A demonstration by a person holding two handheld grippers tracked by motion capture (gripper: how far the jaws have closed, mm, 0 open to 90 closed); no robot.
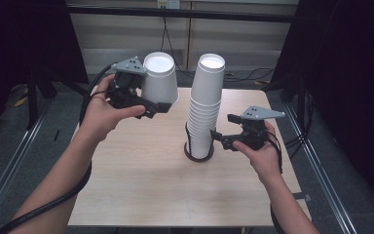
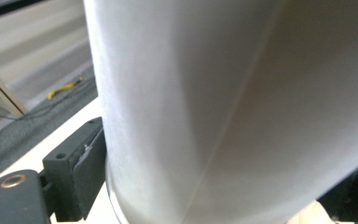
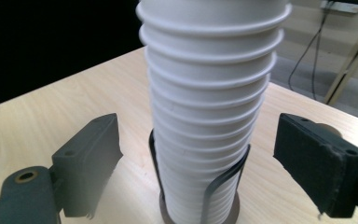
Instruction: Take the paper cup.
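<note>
One white cup (image 1: 159, 78), upside down, is off the stack of cups (image 1: 205, 107) at frame centre, clamped in the left gripper (image 1: 151, 105) at upper left; right gripper (image 1: 224, 131), jaws apart, flanks the stack's lower part in its black holder (image 3: 223, 186); setting the cup down remains.

L hand-held gripper (image 1: 161, 106): raised, clamped | R hand-held gripper (image 1: 222, 130): low, jaws apart
</note>
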